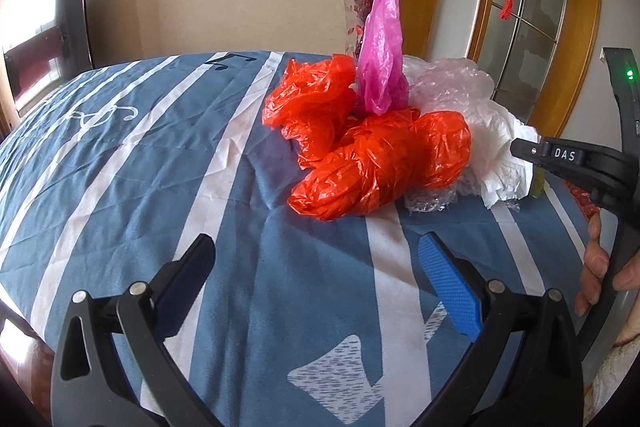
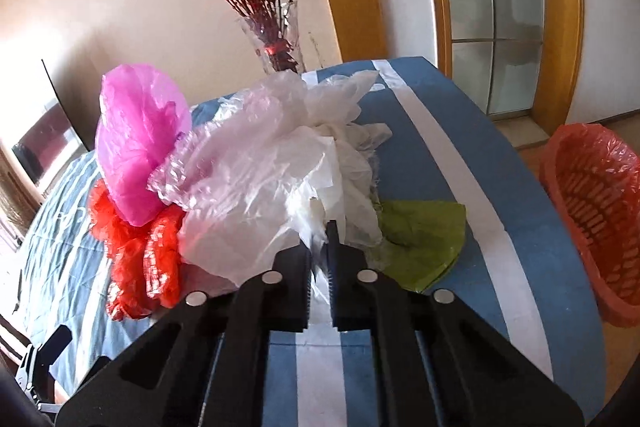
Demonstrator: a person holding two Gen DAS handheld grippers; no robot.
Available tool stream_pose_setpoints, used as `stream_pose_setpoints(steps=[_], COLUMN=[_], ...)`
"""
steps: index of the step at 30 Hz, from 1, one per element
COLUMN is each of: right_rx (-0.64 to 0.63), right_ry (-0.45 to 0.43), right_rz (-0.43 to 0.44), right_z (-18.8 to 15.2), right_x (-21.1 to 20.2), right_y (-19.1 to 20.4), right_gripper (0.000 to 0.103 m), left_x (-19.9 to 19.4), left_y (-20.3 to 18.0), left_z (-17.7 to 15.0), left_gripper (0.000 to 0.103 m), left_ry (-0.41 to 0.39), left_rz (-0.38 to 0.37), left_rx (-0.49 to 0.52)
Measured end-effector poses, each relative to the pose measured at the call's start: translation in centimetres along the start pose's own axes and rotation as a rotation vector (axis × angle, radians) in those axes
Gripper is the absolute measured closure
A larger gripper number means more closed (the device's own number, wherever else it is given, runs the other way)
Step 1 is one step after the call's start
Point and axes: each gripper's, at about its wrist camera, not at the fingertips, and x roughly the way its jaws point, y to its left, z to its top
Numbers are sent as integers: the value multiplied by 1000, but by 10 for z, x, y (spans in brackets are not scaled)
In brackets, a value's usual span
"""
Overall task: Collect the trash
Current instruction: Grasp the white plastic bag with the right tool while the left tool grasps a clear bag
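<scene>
A heap of plastic bags lies on the blue-and-white striped tablecloth (image 1: 160, 155): red bags (image 1: 376, 163), a pink bag (image 1: 382, 55) standing upright, and clear and white bags (image 1: 492, 131). In the right wrist view I see the pink bag (image 2: 136, 143), red bags (image 2: 140, 259), white bag (image 2: 280, 187) and a green sheet (image 2: 420, 239). My right gripper (image 2: 320, 247) is shut on the white bag's edge; it also shows in the left wrist view (image 1: 520, 149). My left gripper (image 1: 316, 255) is open and empty, short of the red bags.
A red basket lined with a red bag (image 2: 592, 211) stands beyond the table's right edge. A glass vase of red branches (image 2: 276, 39) stands at the table's far side. A dark screen (image 1: 52, 35) is at far left, a wood-framed glass door (image 2: 496, 7) to the right.
</scene>
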Motion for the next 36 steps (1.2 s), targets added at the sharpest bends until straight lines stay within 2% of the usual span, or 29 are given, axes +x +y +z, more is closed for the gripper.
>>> stream_pose_setpoints(steps=[8,13,19,24,26,31,34,36], right_rx=[26,30,58,87,98,121,140,151], right_ry=[-85,-145,-198,-200,-193,-176,-166,-161], right_rz=[9,-53,-118,-148,-153,-160,-158,-156], right_z=[6,10,13,7,6,-2,-5,-6], right_x=[-42,-70,-92,-99,-97,-98,-96,-96], right_y=[-9,-25,-52,-75,-81,-98,-109,-114], right_gripper=[99,99,99,99,99,99,99,99], left_x=[-2,-7,-13,-6,5,42,65,76], left_y=[-5,-18,-49,-88,-103,-133,-146,-151], left_z=[4,15,46,77,89,108,108,110], left_gripper=[4,4,4,16,21,21,21,31], left_ry=[-9,-39,-95,-125,-115,-39,-4,9], left_rz=[-15,-35,-83,-117,-116,-97,-45,-27], left_rx=[7,35,87,161,181,219,257,267])
